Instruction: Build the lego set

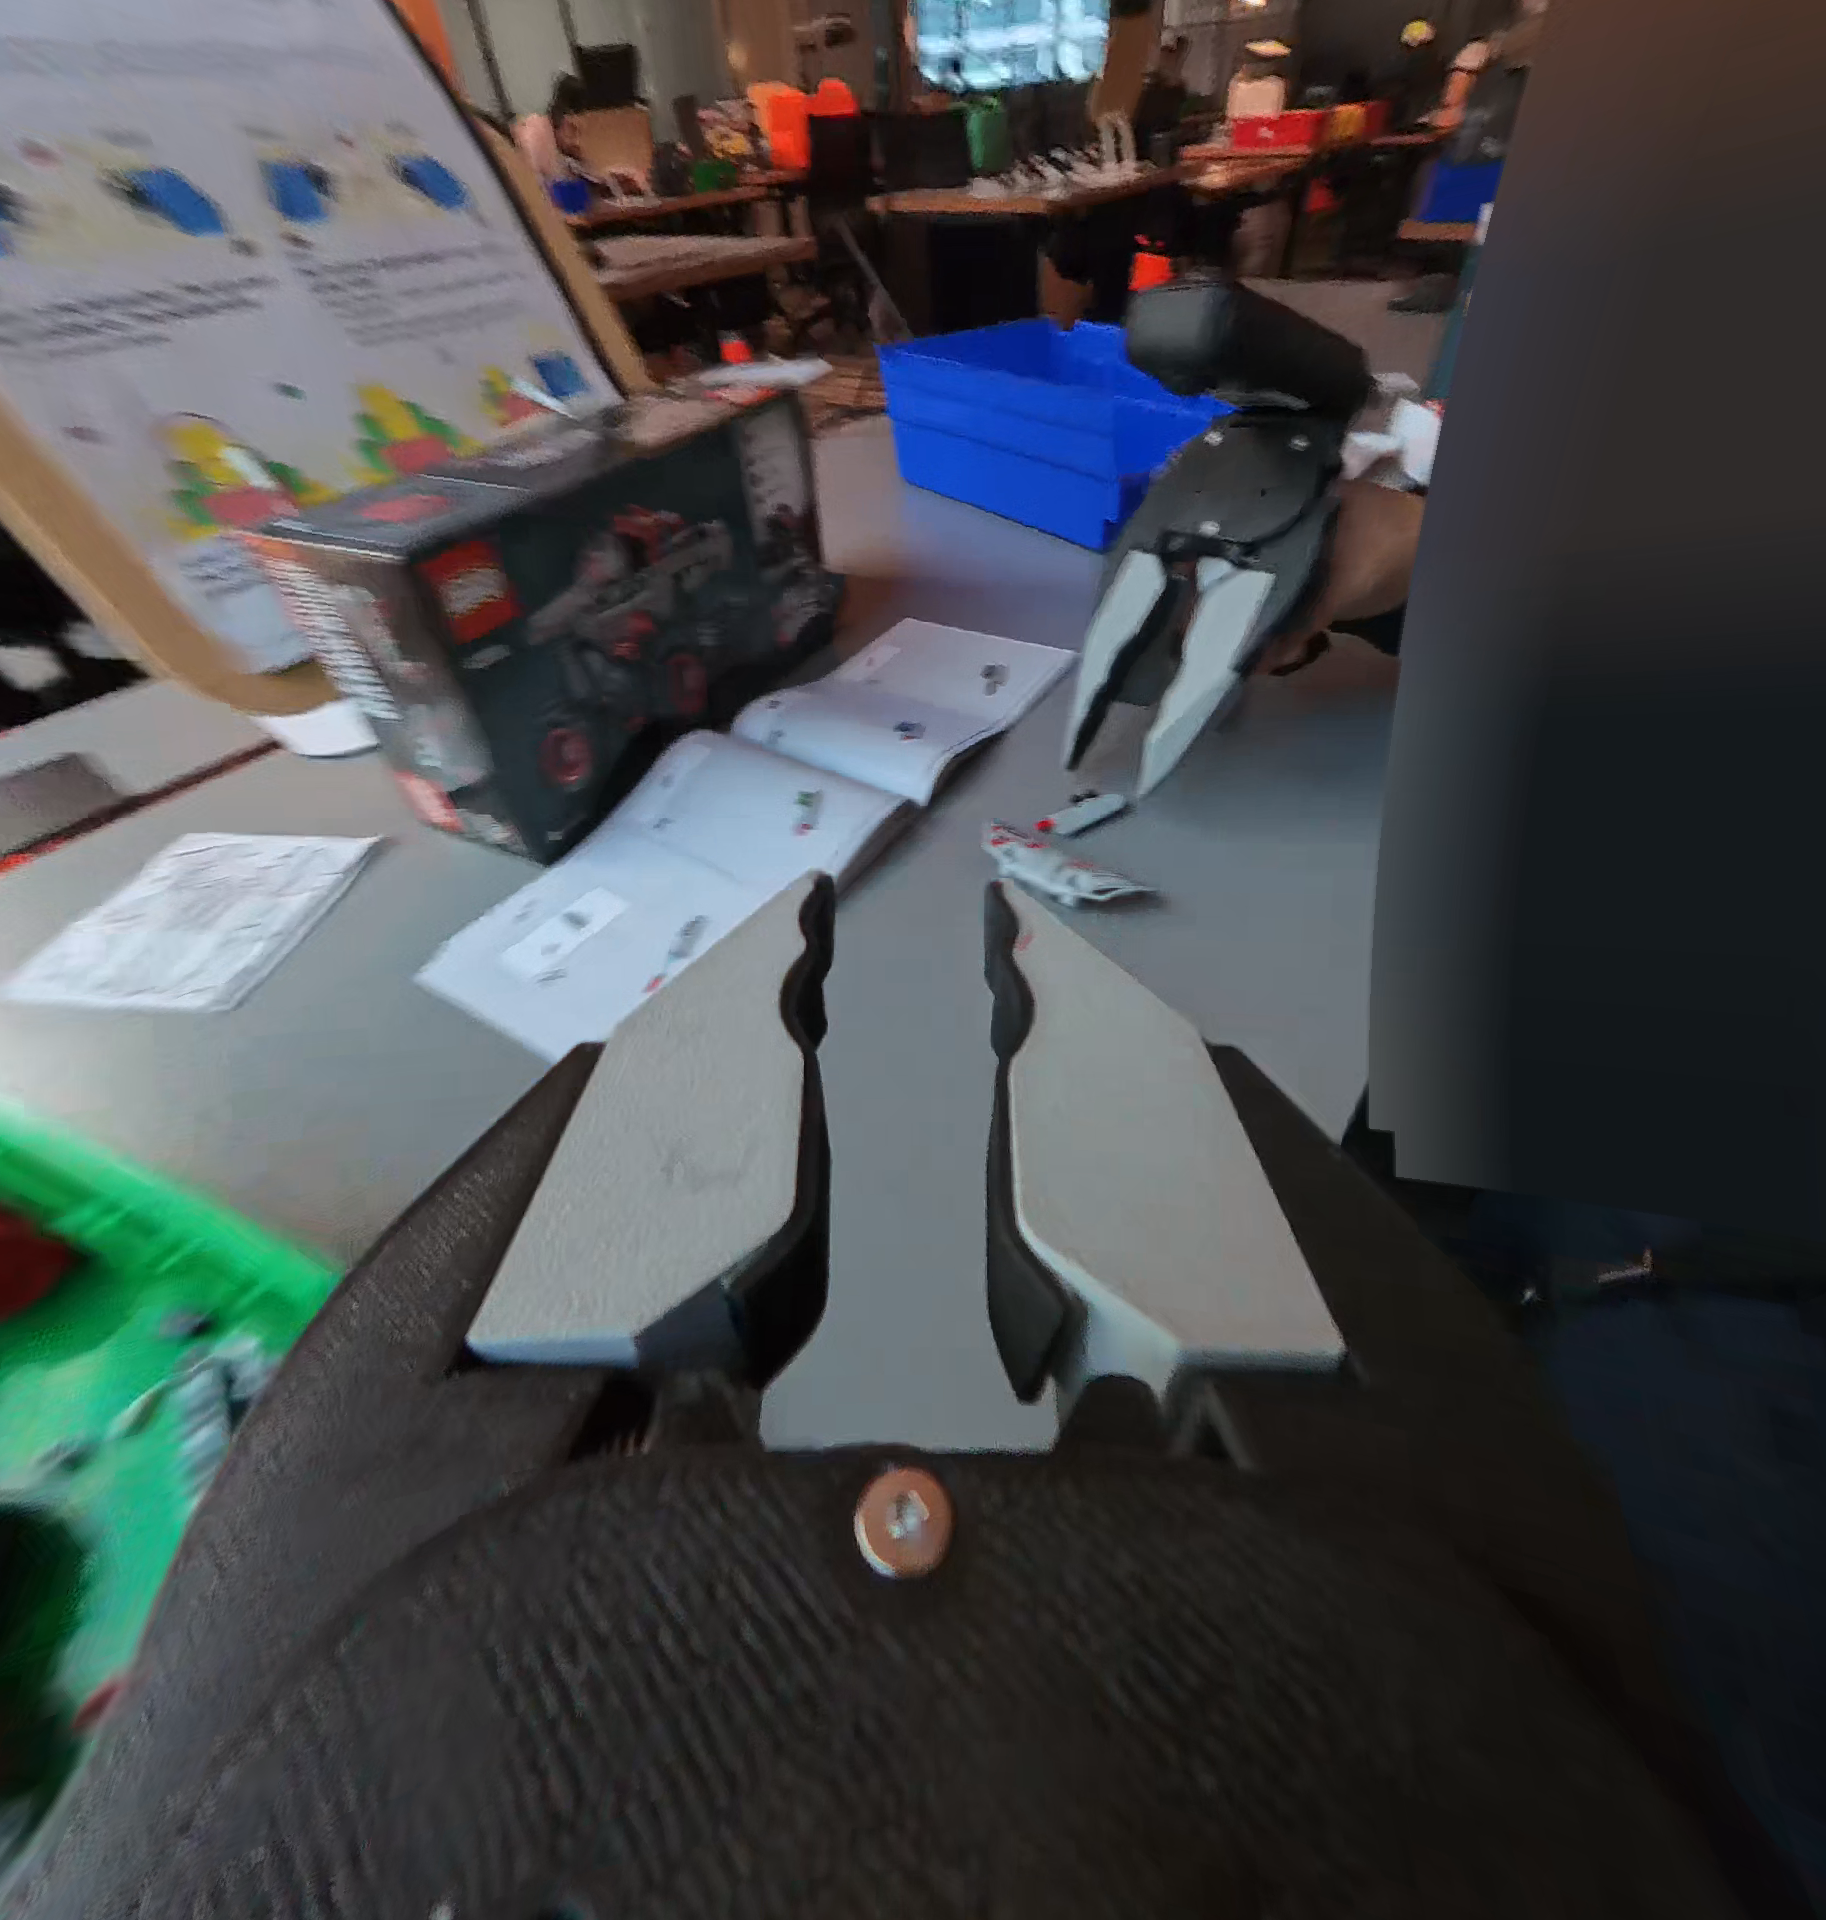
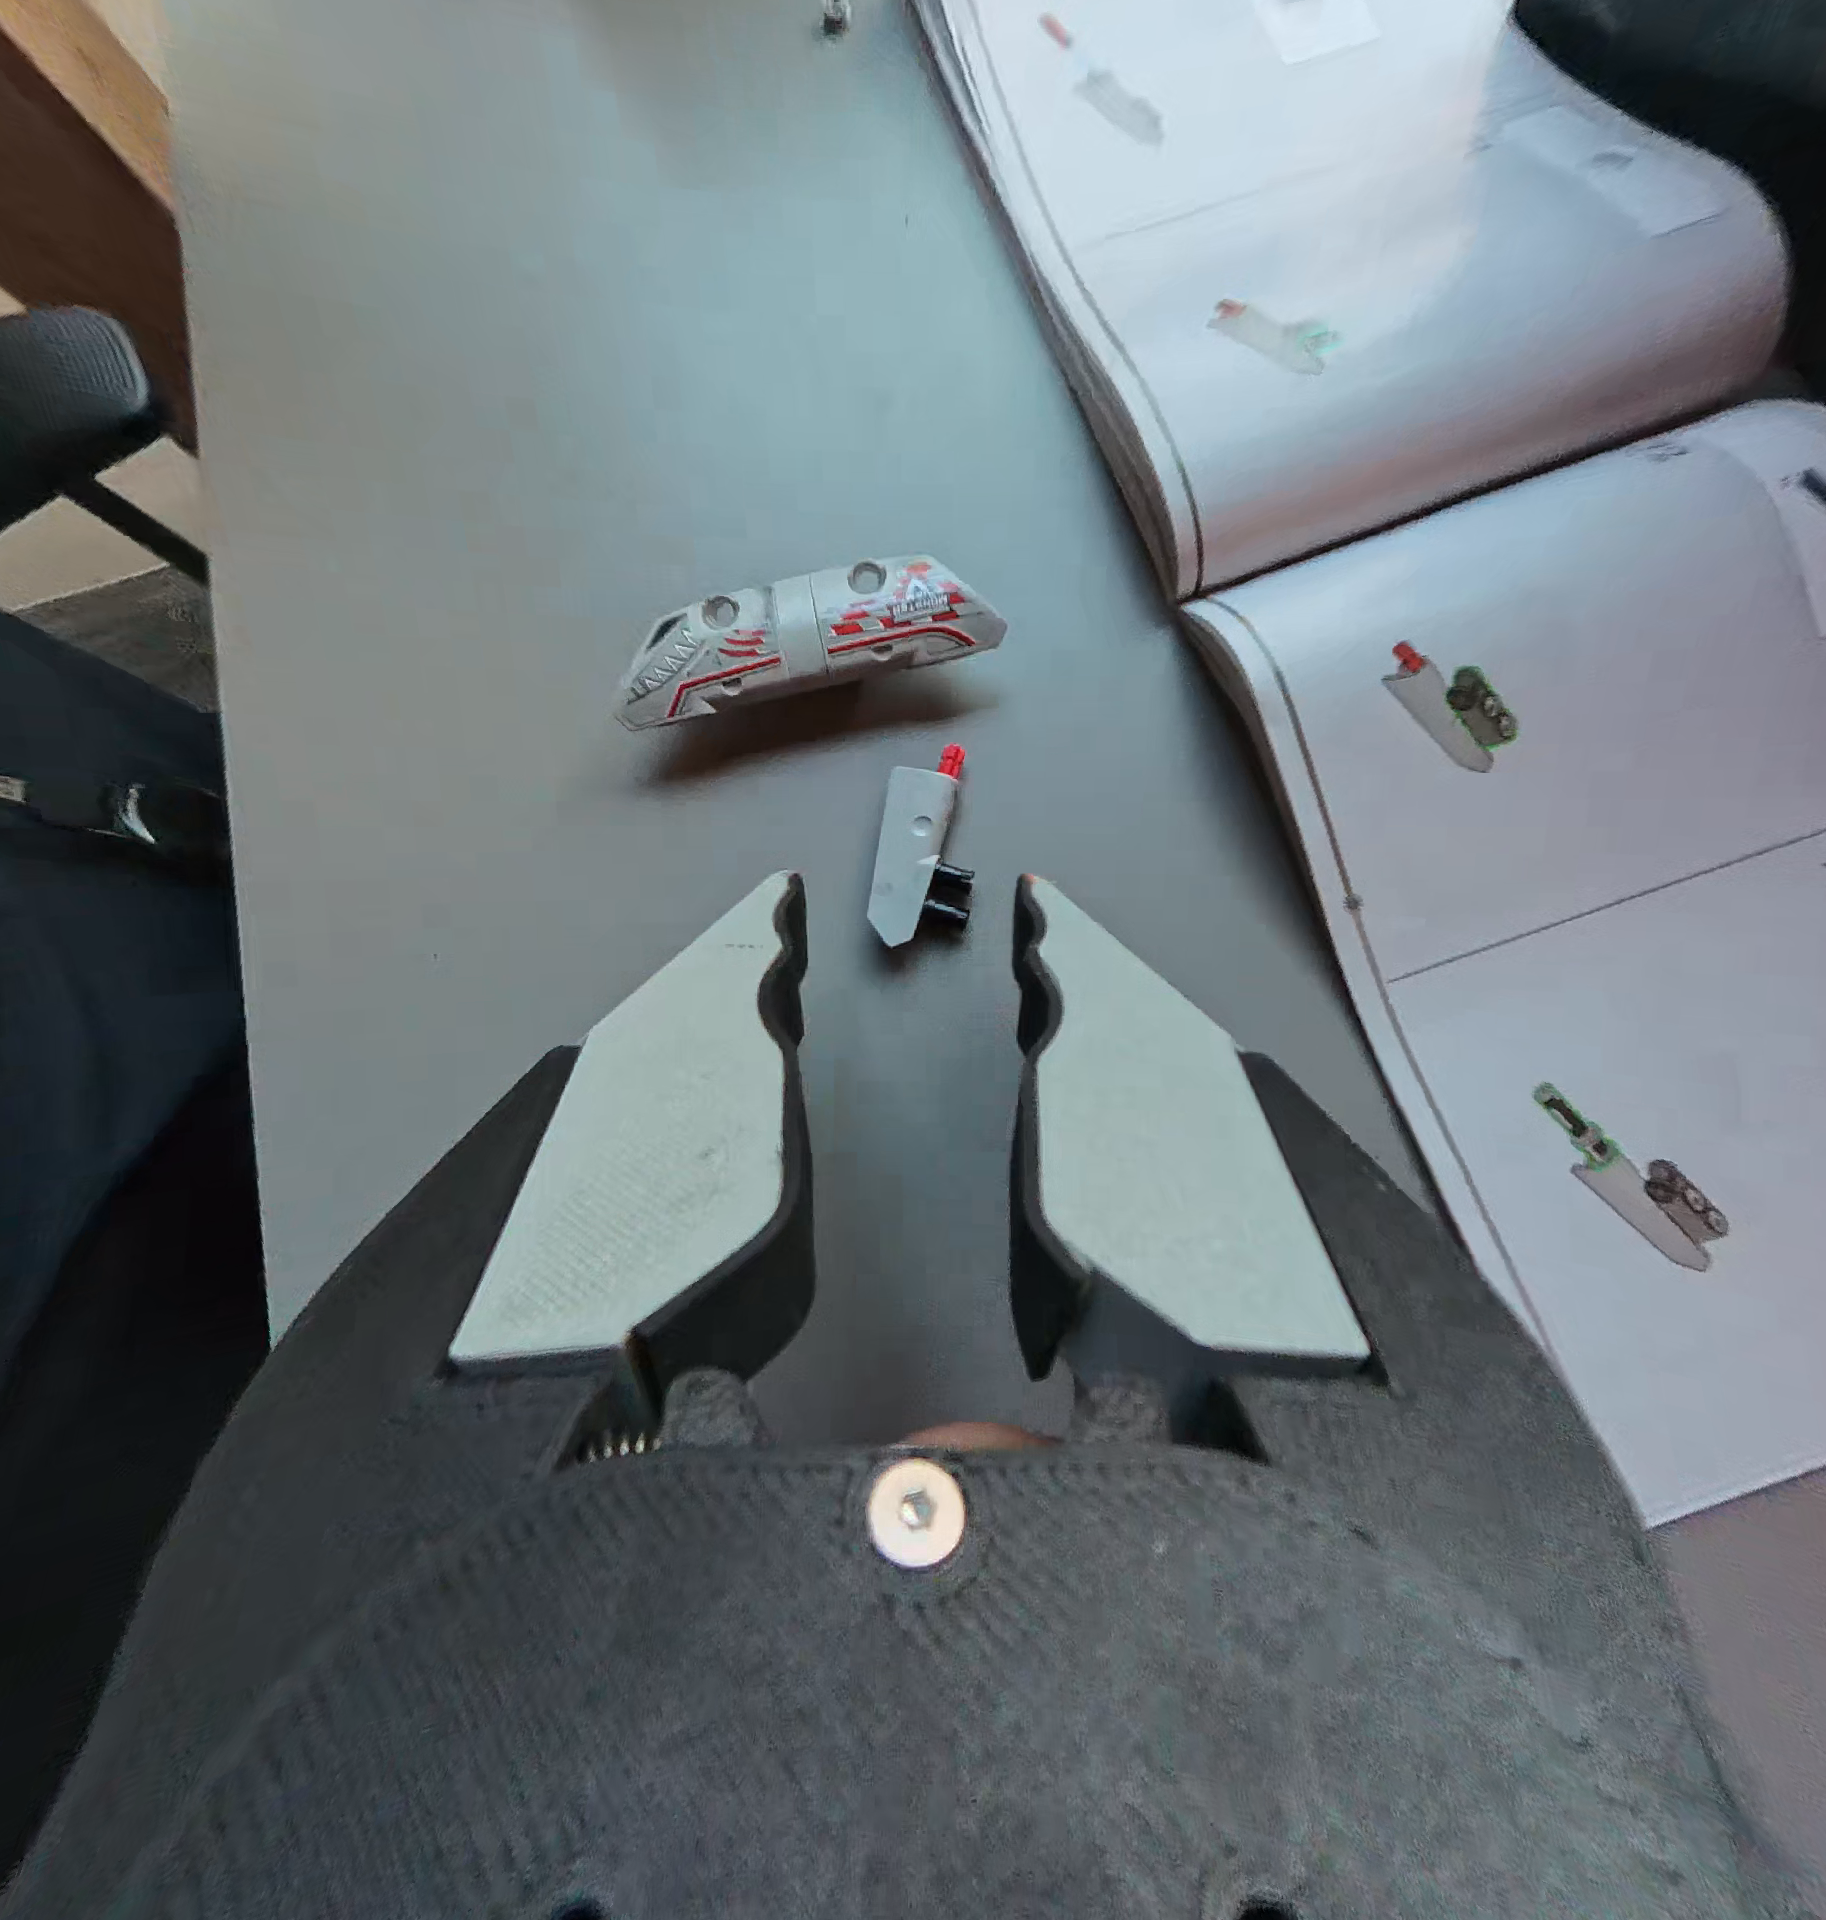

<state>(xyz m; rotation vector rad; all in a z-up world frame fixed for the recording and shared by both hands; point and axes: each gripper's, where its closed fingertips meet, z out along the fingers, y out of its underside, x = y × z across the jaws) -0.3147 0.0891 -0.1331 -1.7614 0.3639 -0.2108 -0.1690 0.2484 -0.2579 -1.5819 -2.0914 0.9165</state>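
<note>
Two lego pieces [image 2: 815,644] on bare grey table [image 2: 535,364], just beyond the right gripper [image 2: 909,914]. Jaws apart, nothing held. Nearest, a small grey panel [image 2: 914,857] with a red pin at its far end and black pins on its right side, lying just past the gap between the fingertips. Farther off, a longer grey shell piece with red stripes, crosswise to the fingers, near the small panel but apart from it. Open instruction booklet [image 2: 1460,727] to the right, pages curling up from the table. Table edge to the left, then a dark chair [image 2: 36,416] and wood-toned floor beyond.

Left gripper [image 1: 909,925] likewise spread wide and empty, hovering over the same matte grey surface. Straight ahead, the booklet [image 1: 784,790] and, just right of it, the two pieces [image 1: 1065,873], small and blurred. Right gripper [image 1: 1148,727] visible farther ahead to the right, tips pointing down toward the pieces. Ahead to the left, a dark lego box [image 1: 597,613], a loose printed sheet [image 1: 192,920], and a leaning poster board [image 1: 213,260]. Green bin [image 1: 109,1299] close at the lower left, blurred. Blue bin [image 1: 1023,436] far ahead. Behind it, a busy room with long wooden tables and clutter.
</note>
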